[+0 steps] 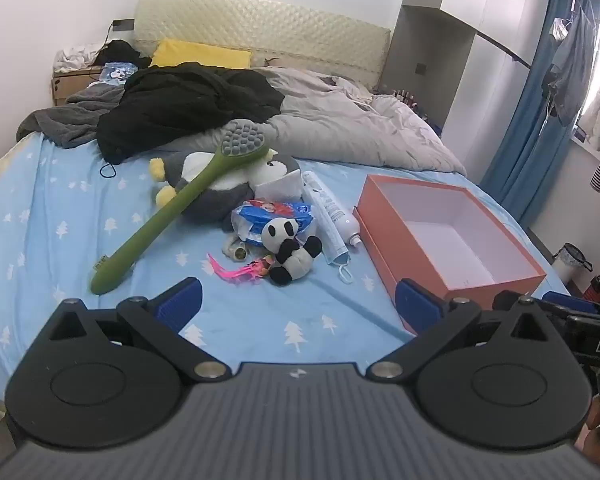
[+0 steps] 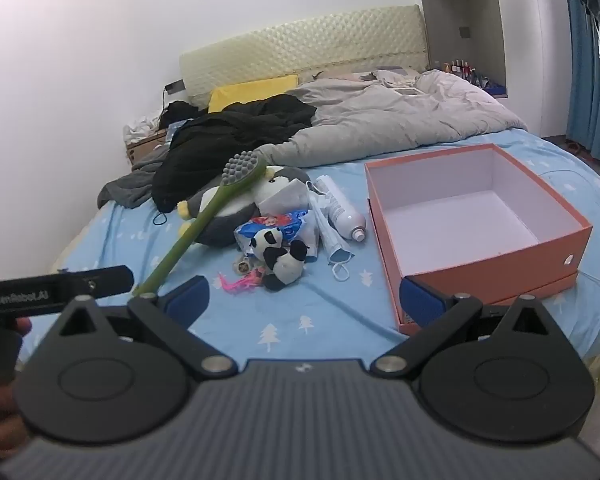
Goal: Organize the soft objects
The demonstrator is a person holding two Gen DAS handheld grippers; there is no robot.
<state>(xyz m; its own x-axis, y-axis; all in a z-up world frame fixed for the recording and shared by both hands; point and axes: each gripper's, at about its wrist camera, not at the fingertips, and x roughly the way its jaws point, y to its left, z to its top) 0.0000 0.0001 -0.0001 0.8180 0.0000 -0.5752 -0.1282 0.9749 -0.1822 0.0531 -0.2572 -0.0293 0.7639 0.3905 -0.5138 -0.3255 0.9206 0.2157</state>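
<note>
Left wrist view: both claws, left gripper (image 1: 298,300) and right gripper (image 2: 304,300), hang released and empty. Panda (image 1: 290,250) sits at 12 o'clock, box (image 1: 496,280) at 2. Grabbing it could snag the mask (image 1: 336,254) or pink toy (image 1: 240,270) touching it.

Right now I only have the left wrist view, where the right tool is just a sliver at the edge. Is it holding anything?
Observer: No. The right tool stands wide open, with nothing between its pads.
Operator: Does the orange box have any opening on the side I can't see?
Observer: Yes. The box has a small round hole in its near outer wall, close to the right corner.
Operator: Can you see what carries the left tool?
Observer: A hand shows at the lower left edge of the right wrist view, behind the left tool, around its dark handle.
</note>
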